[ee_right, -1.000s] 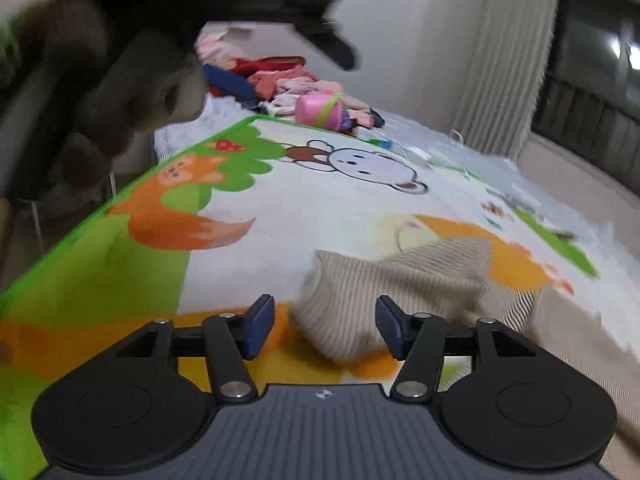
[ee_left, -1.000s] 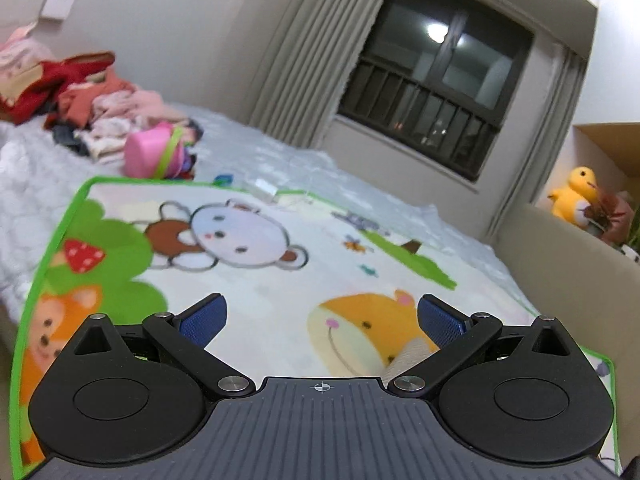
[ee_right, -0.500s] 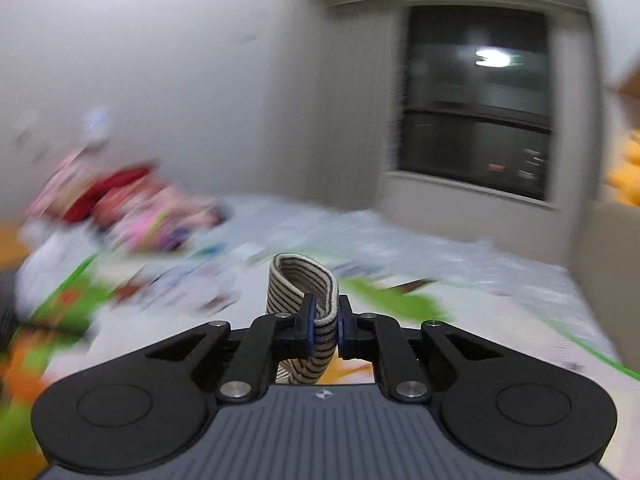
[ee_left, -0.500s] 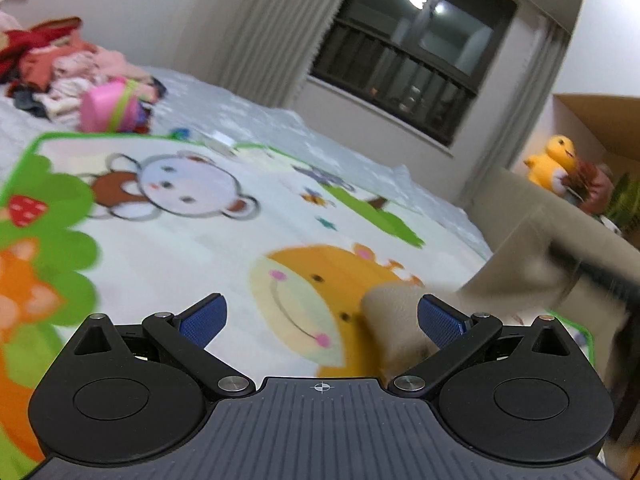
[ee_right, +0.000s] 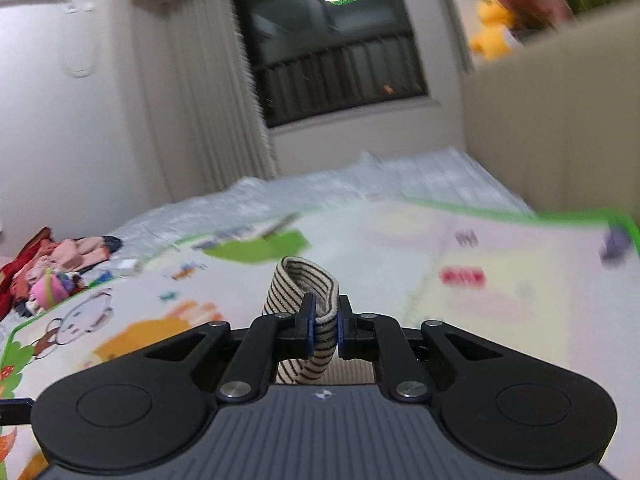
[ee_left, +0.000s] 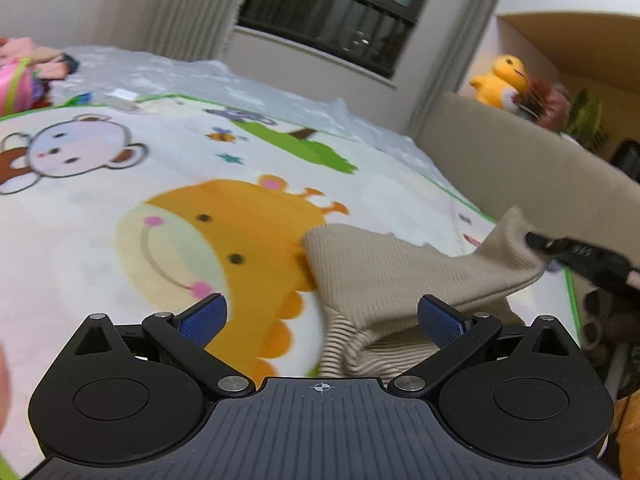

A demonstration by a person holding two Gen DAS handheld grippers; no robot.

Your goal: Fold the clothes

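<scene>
Beige striped garment (ee_left: 404,268) — cartoon-print, green-edged blanket (ee_left: 120,208), perhaps fleece.

A beige ribbed knit garment (ee_left: 384,276) with thin dark stripes lies partly on the cartoon-printed blanket (ee_left: 120,184), its near portion bunched and folded over itself at the lower middle of the left wrist view. One corner is lifted off the blanket and stretched taut toward the right, where it is pinched. In the right wrist view a looped fold of its striped edge stands upright, clamped at its base.
</scene>
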